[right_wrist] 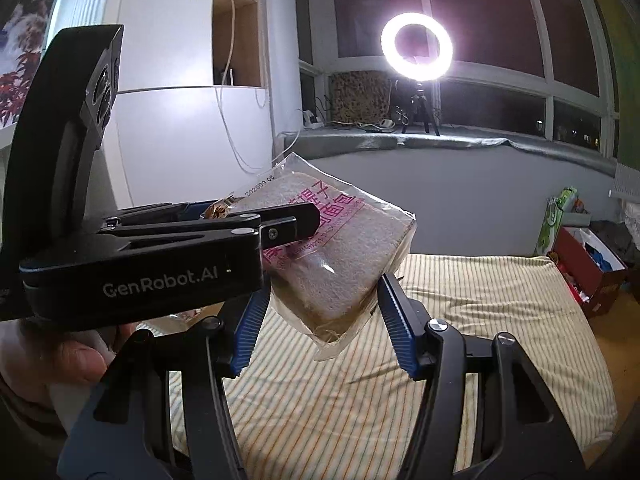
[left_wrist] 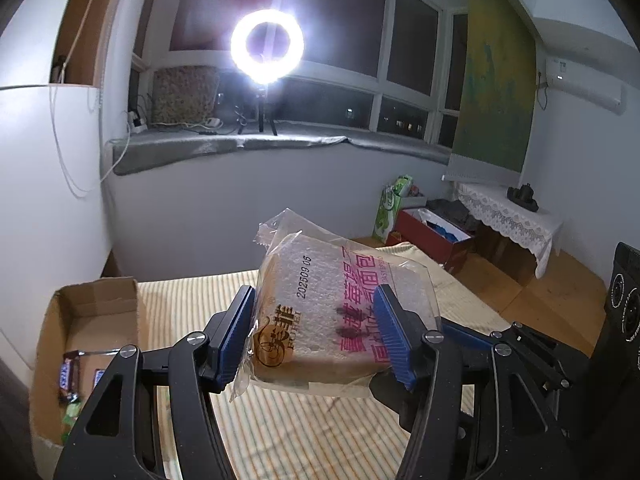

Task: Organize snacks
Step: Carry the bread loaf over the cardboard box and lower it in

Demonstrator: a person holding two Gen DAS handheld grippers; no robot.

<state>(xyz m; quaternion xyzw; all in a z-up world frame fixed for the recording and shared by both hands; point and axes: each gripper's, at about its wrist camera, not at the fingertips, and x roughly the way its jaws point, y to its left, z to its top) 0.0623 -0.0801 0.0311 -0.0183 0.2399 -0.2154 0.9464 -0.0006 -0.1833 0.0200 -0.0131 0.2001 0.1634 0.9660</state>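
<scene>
A clear-wrapped pack of sliced bread [left_wrist: 320, 276] with pink print hangs in the air above a striped yellow cloth [left_wrist: 280, 420]. My left gripper [left_wrist: 316, 304] is shut on its sides, blue pads pressing the wrapper. In the right wrist view the bread pack [right_wrist: 332, 280] sits corner-down between the blue pads of my right gripper [right_wrist: 322, 300], which touch its lower edges. The left gripper's black housing [right_wrist: 140, 276] reaches in from the left, and a hand [right_wrist: 60, 360] holds it. An open cardboard box [left_wrist: 48, 340] at the left holds wrapped snack bars [left_wrist: 68, 376].
A lit ring light [left_wrist: 267, 46] stands on the window ledge straight ahead. On the floor to the right are a red box [left_wrist: 432, 236], a green bag [left_wrist: 390, 208] and a lace-covered table [left_wrist: 508, 216]. The striped cloth [right_wrist: 460, 340] spreads below the bread.
</scene>
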